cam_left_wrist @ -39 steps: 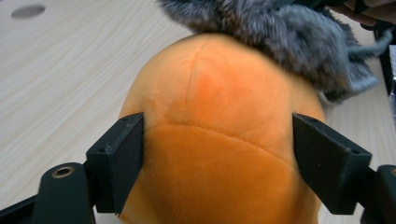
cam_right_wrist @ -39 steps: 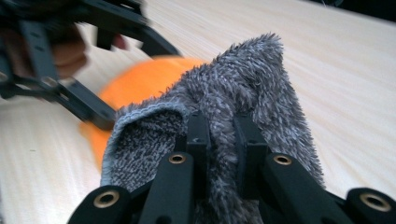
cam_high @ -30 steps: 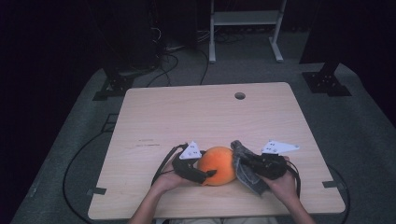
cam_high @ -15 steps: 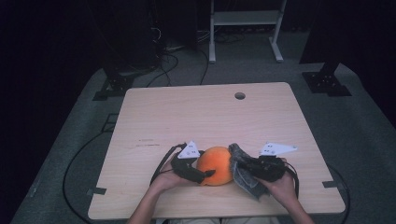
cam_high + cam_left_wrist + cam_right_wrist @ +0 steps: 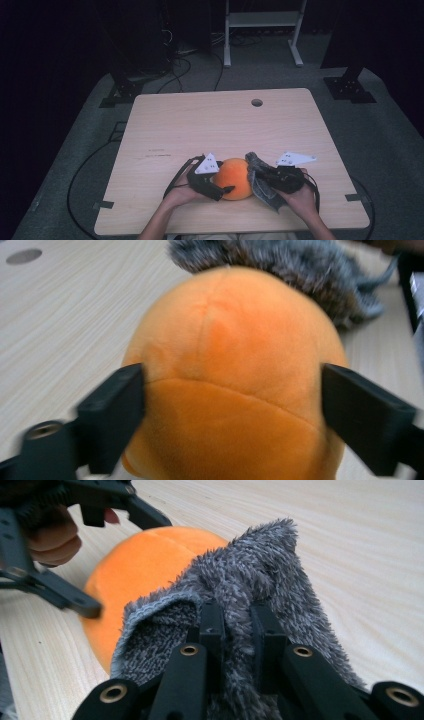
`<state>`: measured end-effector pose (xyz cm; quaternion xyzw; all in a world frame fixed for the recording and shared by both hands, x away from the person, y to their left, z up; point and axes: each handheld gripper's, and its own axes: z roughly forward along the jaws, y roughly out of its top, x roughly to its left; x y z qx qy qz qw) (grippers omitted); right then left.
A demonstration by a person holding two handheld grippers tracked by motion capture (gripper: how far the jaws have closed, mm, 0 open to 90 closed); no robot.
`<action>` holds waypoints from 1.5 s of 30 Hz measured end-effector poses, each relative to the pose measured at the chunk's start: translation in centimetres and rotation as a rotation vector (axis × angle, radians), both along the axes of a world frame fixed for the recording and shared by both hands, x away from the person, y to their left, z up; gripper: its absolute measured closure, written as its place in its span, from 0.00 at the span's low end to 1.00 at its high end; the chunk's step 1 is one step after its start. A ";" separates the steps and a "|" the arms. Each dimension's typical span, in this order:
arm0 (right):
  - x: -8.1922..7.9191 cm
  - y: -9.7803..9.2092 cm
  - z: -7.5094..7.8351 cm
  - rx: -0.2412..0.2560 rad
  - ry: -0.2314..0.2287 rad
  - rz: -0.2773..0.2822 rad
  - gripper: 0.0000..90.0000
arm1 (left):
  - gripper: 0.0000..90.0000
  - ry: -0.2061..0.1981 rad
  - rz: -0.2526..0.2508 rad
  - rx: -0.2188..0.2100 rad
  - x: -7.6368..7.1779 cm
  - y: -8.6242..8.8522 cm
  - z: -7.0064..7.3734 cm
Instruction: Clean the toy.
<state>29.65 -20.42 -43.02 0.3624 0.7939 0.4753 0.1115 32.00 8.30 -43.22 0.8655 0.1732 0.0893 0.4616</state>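
On the near part of the table [image 5: 200,125], an orange plush ball [image 5: 236,178] sits between the two grippers. The left gripper [image 5: 220,190] has its jaws spread on either side of the ball, pressing its flanks in the left gripper view. The right gripper [image 5: 260,175] is clenched on a grey fuzzy cloth [image 5: 262,187], which lies against the ball's right side. A round hole [image 5: 257,102] marks the table's far edge.
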 end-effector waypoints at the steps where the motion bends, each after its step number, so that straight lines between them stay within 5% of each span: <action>1: 0.1 -0.2 0.0 -0.003 0.008 -0.012 0.87 | 0.06 0.017 0.015 0.004 0.2 0.1 0.0; 3: 0.1 -0.3 0.0 -0.012 0.008 -0.026 0.87 | 0.07 0.063 0.008 0.022 0.3 -0.1 -0.4; 7: -1.0 0.5 1.2 -0.045 -0.094 -0.038 0.87 | 0.20 -0.036 -0.022 0.027 -0.5 -0.8 -0.1; 10: -2.0 1.7 2.4 -0.005 -0.150 0.034 0.86 | 0.23 -0.098 -0.058 0.023 -1.4 -1.7 0.7; 11: -2.2 2.0 2.5 -0.030 -0.161 0.043 0.87 | 0.22 -0.104 -0.064 0.034 -1.6 -1.9 0.8; 16: -1.3 0.9 1.4 -0.039 -0.108 0.012 0.87 | 0.04 0.017 -0.001 0.008 -0.5 -1.0 0.6; 18: -1.1 0.4 1.4 -0.038 -0.095 -0.009 0.87 | 0.07 0.072 -0.002 -0.001 -0.2 -0.9 0.0; 20: -1.0 0.3 1.5 -0.046 -0.090 -0.020 0.87 | 0.15 0.036 -0.008 -0.008 -0.3 -0.9 0.0; 22: -1.8 0.5 2.2 -0.066 -0.158 -0.027 0.87 | 0.24 -0.017 -0.012 -0.026 -0.6 -0.9 0.4; 24: -2.6 1.1 3.4 -0.017 -0.203 0.034 0.87 | 0.28 -0.068 -0.040 -0.016 -1.2 -1.4 0.8; 26: -3.0 2.0 4.0 -0.041 -0.226 0.063 0.87 | 0.28 -0.109 -0.080 -0.004 -1.8 -2.0 1.0; 28: -2.9 2.3 3.6 -0.086 -0.223 0.063 0.87 | 0.28 -0.115 -0.095 0.009 -2.1 -2.3 1.1; 30: -2.4 1.7 3.2 -0.070 -0.190 0.054 0.87 | 0.28 -0.119 -0.098 -0.004 -2.0 -2.3 1.0; 33: -3.0 1.5 3.8 -0.107 -0.262 -0.015 0.87 | 0.29 -0.143 -0.127 0.024 -2.3 -2.6 0.9; 35: -3.2 1.9 4.0 -0.055 -0.247 0.048 0.86 | 0.29 -0.164 -0.145 0.047 -2.6 -2.7 0.9; 37: -3.1 2.6 3.6 -0.073 -0.229 0.079 0.86 | 0.29 -0.170 -0.151 0.064 -2.6 -2.7 0.8; 40: -2.3 1.7 3.2 -0.057 -0.182 0.061 0.86 | 0.30 -0.144 -0.137 0.044 -2.2 -2.2 0.7; 42: -1.7 0.8 2.7 -0.079 -0.156 0.022 0.86 | 0.28 -0.107 -0.115 0.001 -2.0 -2.0 0.7; 45: -1.4 -0.1 2.3 -0.022 -0.114 0.019 0.86 | 0.15 -0.071 -0.036 -0.074 -1.5 -2.3 1.0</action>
